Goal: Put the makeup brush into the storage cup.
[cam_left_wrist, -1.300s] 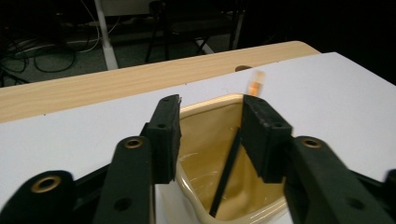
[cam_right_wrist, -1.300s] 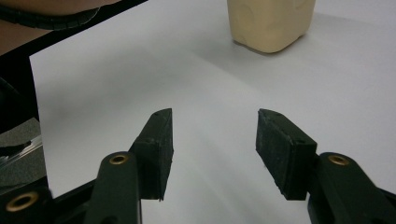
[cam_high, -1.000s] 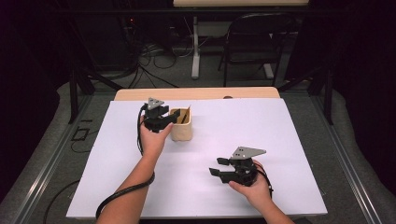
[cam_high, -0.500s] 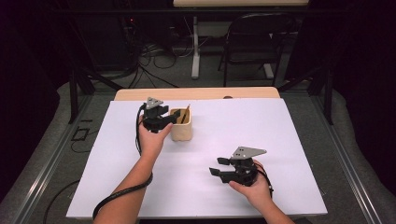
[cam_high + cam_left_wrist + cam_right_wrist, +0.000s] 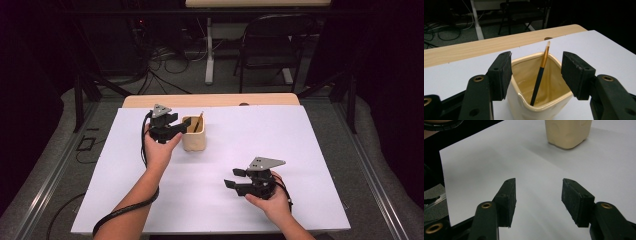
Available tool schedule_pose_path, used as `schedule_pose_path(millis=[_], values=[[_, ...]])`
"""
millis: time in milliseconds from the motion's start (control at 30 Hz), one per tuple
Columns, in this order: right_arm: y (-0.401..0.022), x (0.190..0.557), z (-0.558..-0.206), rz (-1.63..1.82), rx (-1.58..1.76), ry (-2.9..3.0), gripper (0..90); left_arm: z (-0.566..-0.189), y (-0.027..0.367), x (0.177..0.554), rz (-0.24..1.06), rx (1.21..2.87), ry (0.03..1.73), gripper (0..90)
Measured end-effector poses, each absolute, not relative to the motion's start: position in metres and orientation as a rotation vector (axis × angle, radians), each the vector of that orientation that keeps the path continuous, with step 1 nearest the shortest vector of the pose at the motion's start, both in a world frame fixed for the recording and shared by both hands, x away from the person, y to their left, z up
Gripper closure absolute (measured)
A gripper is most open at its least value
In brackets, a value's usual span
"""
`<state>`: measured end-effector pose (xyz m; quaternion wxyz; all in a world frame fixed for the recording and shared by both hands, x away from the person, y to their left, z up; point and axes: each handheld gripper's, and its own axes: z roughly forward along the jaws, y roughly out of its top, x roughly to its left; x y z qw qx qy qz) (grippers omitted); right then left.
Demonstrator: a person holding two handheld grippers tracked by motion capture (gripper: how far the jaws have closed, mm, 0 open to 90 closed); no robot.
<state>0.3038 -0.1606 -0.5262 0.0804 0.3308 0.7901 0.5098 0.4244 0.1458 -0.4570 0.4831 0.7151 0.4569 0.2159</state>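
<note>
Paintbrush [image 5: 540, 72] stands free between the left gripper [image 5: 536, 75]'s jaws, which have just been opening and now clear both the brush and the cream cup [image 5: 541, 100] holding it: released, drop-off likely done. Its long axis leans, bristles up toward the cup's far rim, handle down. Right gripper [image 5: 235, 178] rests released on the white sheet [image 5: 310, 150], well apart.

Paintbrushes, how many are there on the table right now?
1. The paintbrush stands tilted inside the cream cup, bristles up, leaning on the far rim. The cup's inside looks bare otherwise; none lie on the white sheet.
</note>
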Motion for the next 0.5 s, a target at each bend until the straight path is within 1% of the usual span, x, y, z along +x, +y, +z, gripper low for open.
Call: schedule_pose_path(millis=[500], values=[[-0.161, 0.304, -0.526, 1.516, 0.992, 2.372, 45.3, -0.445, 0.157, 0.403, 0.535, 1.765, 1.063, 42.0]])
